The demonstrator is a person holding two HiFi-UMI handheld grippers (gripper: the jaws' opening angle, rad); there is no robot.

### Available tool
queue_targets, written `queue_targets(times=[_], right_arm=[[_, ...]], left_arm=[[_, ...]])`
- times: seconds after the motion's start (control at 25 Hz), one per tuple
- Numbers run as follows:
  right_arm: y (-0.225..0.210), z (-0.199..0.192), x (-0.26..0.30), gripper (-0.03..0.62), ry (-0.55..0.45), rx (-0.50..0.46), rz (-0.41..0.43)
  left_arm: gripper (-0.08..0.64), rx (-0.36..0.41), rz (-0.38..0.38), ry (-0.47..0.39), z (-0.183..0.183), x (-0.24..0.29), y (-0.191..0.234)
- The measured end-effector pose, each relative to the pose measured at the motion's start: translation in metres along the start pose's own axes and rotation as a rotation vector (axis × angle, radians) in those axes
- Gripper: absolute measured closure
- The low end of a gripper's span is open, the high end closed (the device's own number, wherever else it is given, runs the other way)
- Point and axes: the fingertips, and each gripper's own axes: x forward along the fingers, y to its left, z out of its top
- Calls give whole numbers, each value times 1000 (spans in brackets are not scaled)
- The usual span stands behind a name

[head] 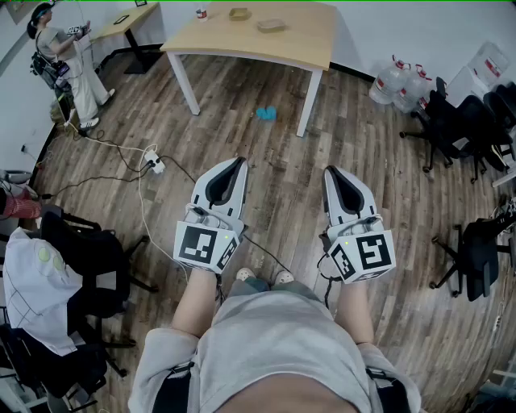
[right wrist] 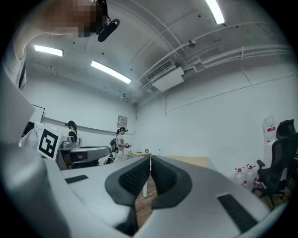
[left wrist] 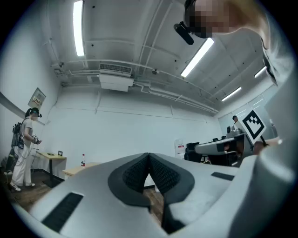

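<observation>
We find the left gripper (head: 239,163) clenched, its ribbed pads pressed together with nothing between them; its own view confirms this. The right gripper (head: 331,172) is likewise closed and empty. Both are held side by side above the wooden floor (head: 282,202), well apart from anything loose.

Ahead of them, on the floor near a leg of the counter (head: 298,40), lies a small blue thing (head: 266,114), too small to identify. The counter carries a small bottle (head: 201,14), a brownish item (head: 239,13) and a flat item (head: 271,26), all indistinct. A power strip (head: 155,164) lies on the floor to the left of the left gripper.

We judge the work to be at the approach stage, with no contact made. Any grasp calls for closing the gap and parting the jaws first.
</observation>
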Motion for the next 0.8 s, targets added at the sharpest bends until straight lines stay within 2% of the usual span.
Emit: queue_targets(times=[0.8], right_arm=[[33, 1, 27, 575, -4, -9, -29]], left_arm=[[545, -1, -46, -22, 6, -5, 35]])
